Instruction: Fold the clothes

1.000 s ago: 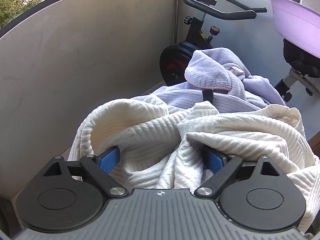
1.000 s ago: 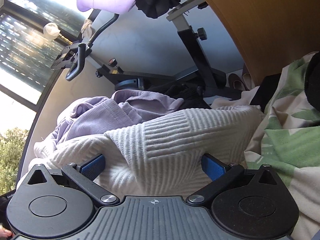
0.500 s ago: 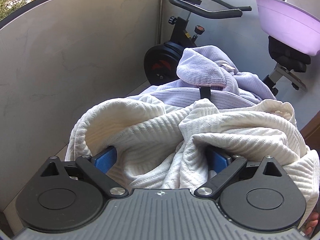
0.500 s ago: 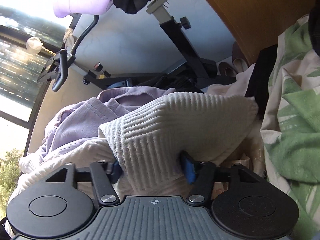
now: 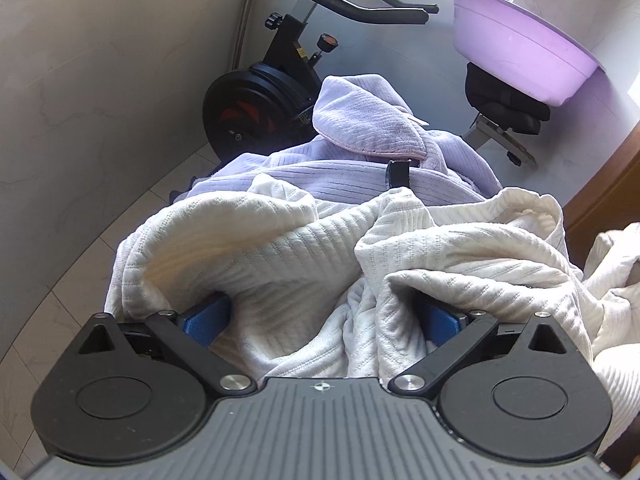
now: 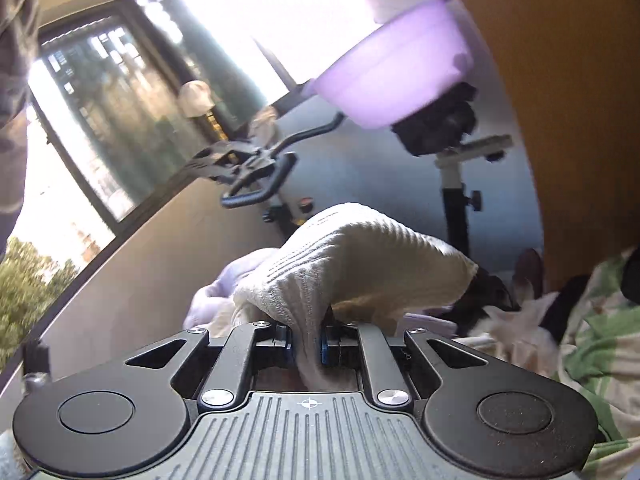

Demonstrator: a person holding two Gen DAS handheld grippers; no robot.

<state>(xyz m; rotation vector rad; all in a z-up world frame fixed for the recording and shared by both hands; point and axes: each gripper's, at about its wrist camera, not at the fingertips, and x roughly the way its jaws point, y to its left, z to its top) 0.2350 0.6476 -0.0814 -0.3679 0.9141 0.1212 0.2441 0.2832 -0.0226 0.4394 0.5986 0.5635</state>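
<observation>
My right hand-held gripper (image 6: 306, 346), low in the middle of its frame, is pinched tight on a ribbed edge of the cream knit garment (image 6: 360, 264), the cloth bunched between the blue pads and humped up just above them; I judge I hold an edge there so the piece can be lifted and spread for folding. My left hand-held gripper (image 5: 320, 320) stands spread wide, its blue pads (image 5: 206, 318) pushed in under folds of the same cream knit (image 5: 260, 256), which fills the centre of that frame, clamping nothing yet. Above the cream knit lies a lilac garment (image 5: 360, 120), part of the same heap. Beyond, in the upper frame, an exercise bike (image 5: 260, 100) carries a purple basin (image 5: 516, 48) on its seat.
</observation>
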